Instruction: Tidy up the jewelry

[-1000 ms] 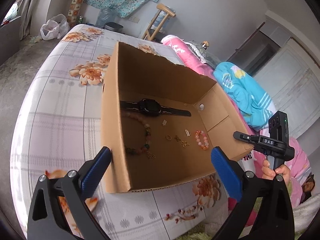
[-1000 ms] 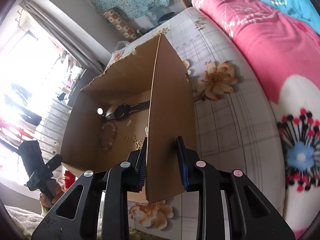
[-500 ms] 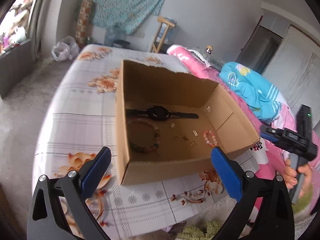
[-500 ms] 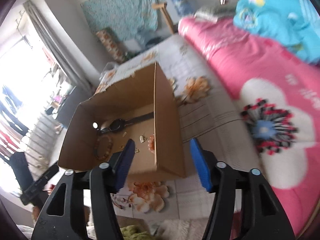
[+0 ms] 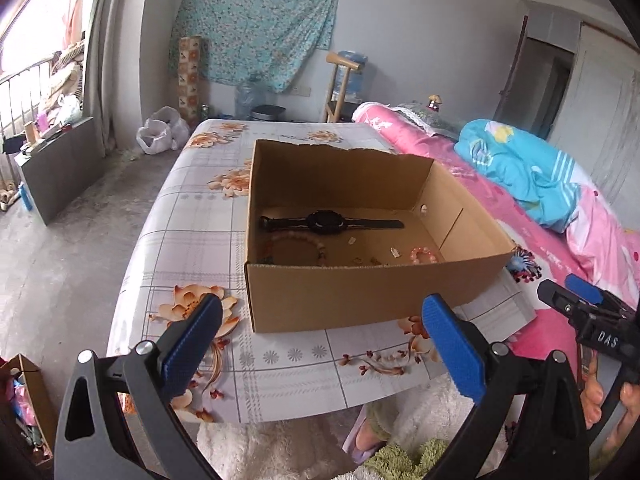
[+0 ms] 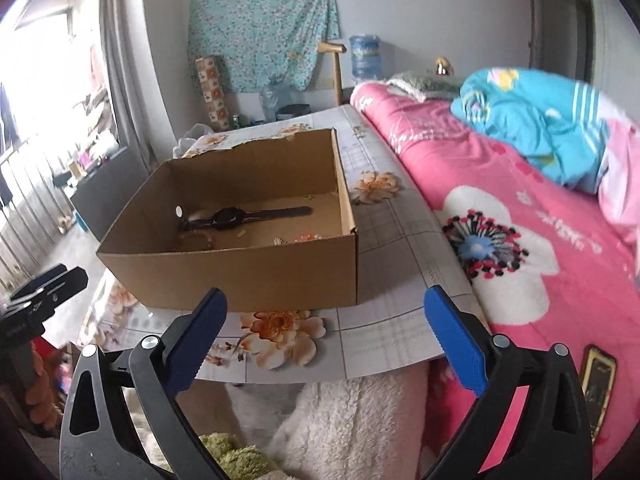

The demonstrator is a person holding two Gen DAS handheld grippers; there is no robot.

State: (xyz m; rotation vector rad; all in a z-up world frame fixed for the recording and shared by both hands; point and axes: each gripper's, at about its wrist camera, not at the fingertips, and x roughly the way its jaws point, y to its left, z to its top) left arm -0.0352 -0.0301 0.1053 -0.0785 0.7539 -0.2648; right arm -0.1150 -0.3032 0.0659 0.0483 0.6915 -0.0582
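On the flower-patterned bench (image 5: 192, 216) stands an open brown cardboard box (image 5: 360, 292), and on its floor lie a black wristwatch (image 5: 326, 222), a large pale bead bracelet (image 5: 296, 242) and a small pink bead bracelet (image 5: 425, 255). Both tools hover short of the box. The left gripper (image 5: 320, 344) has its jaws spread wide and empty — the right gripper (image 6: 326, 338) has just been opening, nothing between its jaws.

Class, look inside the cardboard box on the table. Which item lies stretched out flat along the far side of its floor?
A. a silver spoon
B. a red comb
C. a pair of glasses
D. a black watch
D: a black watch lies with its strap laid out straight near the far wall of the cardboard box, behind the bead bracelets.
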